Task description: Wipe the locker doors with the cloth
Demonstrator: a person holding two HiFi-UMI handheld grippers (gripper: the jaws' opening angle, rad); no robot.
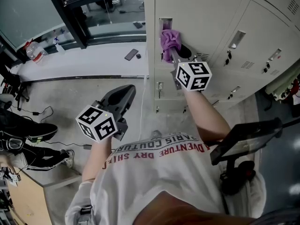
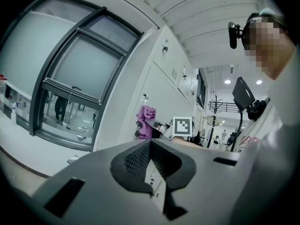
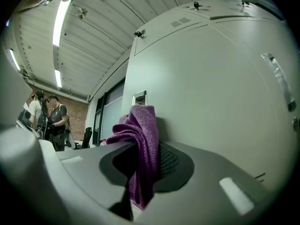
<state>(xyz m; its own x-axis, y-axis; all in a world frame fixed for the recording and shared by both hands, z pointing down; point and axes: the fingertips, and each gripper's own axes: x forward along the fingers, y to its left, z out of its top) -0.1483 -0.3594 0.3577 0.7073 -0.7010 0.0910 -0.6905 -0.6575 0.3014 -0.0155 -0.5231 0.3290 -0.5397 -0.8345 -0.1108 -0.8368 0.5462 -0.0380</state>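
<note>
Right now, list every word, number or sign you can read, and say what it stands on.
"PARIS COUTURE": white T-shirt, upside down in the head view.
"ADVENTURE DRY SHI...": same T-shirt, cut off.
Left gripper view: T-shirt print too blurred.
Locker doors: no readable print.

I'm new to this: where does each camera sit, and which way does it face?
Head view: on the person's head, looking steeply down at the lockers, left tongs, right tongs, forearms and shirt.
Left gripper view: rides the left tongs, looking along them at the lockers and window; shirt at right.
Right gripper view: rides the right tongs, facing a locker door; they clamp the cloth.
Shared: all three show the cloth.
</note>
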